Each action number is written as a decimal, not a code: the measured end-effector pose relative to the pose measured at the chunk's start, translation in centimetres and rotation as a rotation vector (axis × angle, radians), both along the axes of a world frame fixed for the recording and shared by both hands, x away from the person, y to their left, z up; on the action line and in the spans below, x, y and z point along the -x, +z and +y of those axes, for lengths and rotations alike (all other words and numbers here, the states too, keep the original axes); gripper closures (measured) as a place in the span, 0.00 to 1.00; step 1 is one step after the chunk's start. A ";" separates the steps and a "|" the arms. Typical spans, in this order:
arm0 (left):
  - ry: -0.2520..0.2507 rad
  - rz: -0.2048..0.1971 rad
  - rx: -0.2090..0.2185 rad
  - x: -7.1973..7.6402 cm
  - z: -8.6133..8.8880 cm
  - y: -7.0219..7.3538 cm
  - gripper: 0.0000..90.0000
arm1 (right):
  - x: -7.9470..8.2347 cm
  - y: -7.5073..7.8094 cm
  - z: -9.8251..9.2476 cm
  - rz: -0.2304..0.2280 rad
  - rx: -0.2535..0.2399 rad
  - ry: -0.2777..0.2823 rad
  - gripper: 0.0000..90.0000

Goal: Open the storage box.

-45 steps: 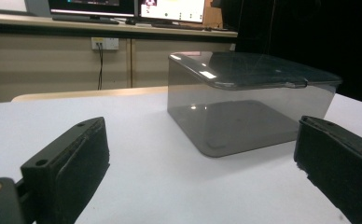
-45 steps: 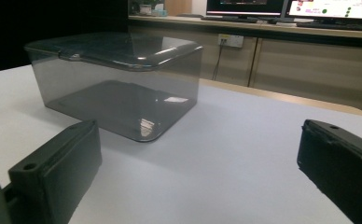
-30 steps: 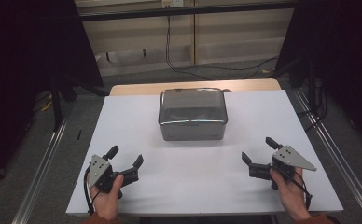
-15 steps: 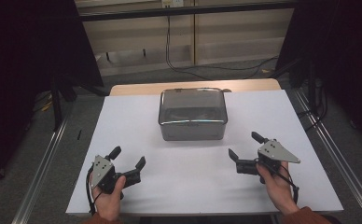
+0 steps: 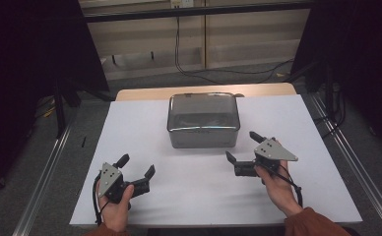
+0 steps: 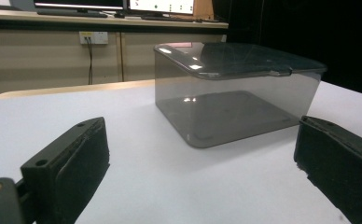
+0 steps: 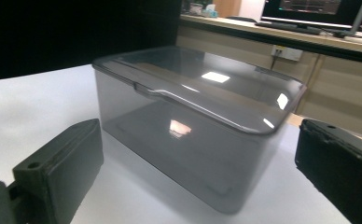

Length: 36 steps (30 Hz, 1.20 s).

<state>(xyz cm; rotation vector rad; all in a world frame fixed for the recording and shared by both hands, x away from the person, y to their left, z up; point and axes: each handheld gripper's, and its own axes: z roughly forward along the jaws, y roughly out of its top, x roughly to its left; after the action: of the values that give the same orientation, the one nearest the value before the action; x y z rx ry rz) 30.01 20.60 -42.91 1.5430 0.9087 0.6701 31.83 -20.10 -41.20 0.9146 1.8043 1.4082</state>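
Note:
A smoky grey see-through box (image 5: 203,120) with its lid on stands on the white table top (image 5: 130,128), toward the back middle. The box (image 6: 235,91) (image 7: 193,116) looks empty inside. My left gripper (image 5: 137,165) rests near the front left, held in a hand, jaws wide open and empty, well short of the box. My right gripper (image 5: 243,146) is open too, its jaws pointing at the box's front right corner, a short way from it. Black pads (image 7: 65,172) frame the box in the right gripper view.
The white top lies on a wooden table (image 5: 258,90) whose back edge shows. Metal rails (image 5: 46,172) run along both sides. Cables (image 5: 189,59) hang over the floor behind, and a bench with monitors (image 6: 123,5) stands at the back.
My right gripper has moved left and forward toward the box's front right corner. The left gripper has barely shifted.

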 end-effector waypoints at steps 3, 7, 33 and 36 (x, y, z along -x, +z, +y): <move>-0.005 -0.003 -0.011 0.0 0.1 0.0 0.04 | -0.3 0.2 0.6 -0.023 0.044 0.025 0.01; 0.000 0.003 -0.024 -0.1 0.2 -0.1 0.04 | -0.7 0.2 1.4 -0.055 0.108 0.030 0.01; -0.013 0.004 -0.036 -0.1 0.1 -0.1 0.04 | -3.0 0.9 5.8 -0.351 0.620 0.029 0.07; -0.020 -0.006 -0.044 0.0 0.0 0.0 0.04 | -3.0 0.5 6.3 -0.420 0.723 0.023 0.11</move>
<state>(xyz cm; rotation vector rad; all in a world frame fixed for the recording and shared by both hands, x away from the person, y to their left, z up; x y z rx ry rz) 29.99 20.58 -42.90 1.5863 0.8781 0.6845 34.88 -13.78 -40.70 0.2013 1.7820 0.7658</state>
